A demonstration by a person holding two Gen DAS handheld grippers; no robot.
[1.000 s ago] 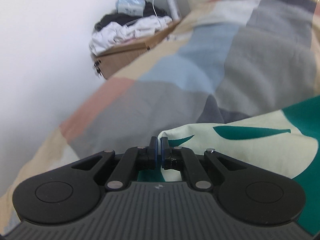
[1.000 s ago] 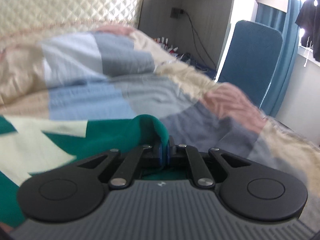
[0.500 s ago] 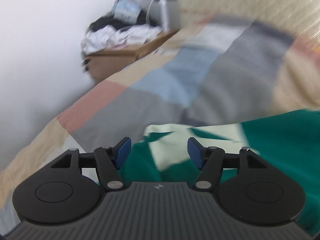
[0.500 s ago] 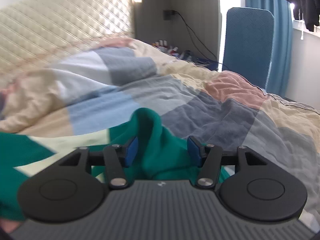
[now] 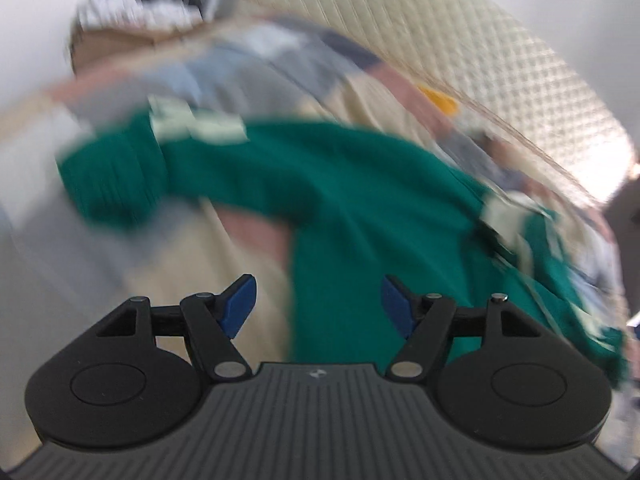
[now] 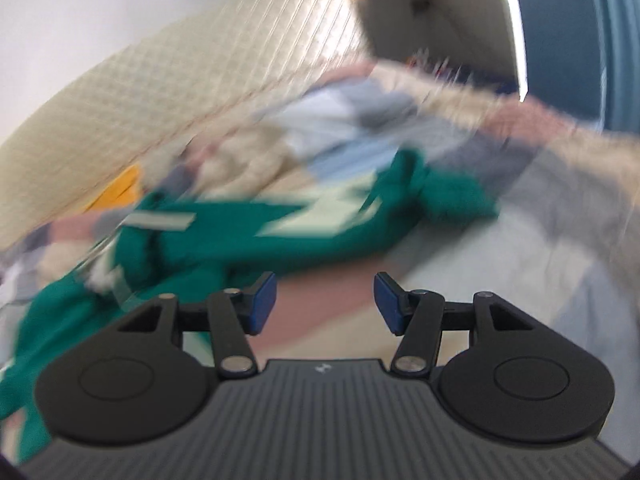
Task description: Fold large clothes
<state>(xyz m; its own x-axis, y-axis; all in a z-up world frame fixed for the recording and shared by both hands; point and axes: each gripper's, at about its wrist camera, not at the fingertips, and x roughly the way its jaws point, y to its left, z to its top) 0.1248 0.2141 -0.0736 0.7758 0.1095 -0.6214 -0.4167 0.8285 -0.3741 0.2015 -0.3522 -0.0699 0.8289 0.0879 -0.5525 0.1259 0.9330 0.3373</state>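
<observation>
Both grips released since earlier frame; left gripper [image 5: 316, 305] jaws opening, right gripper [image 6: 325, 303] parted, nothing pinched. Green sweatshirt [image 5: 360, 200] dropped mid-frame on patchwork quilt [image 6: 540, 208]. Soft, light, floppy; best pinched at cuff or hem.

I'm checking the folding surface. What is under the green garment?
The green garment lies spread on a patchwork quilt on the bed; pink, beige and grey patches show around it. Whatever lies beneath its middle is covered, and the frames are blurred.

Both wrist views look down, close, sharing the green garment [image 5: 360, 184] on the bed [image 6: 520, 248]
</observation>
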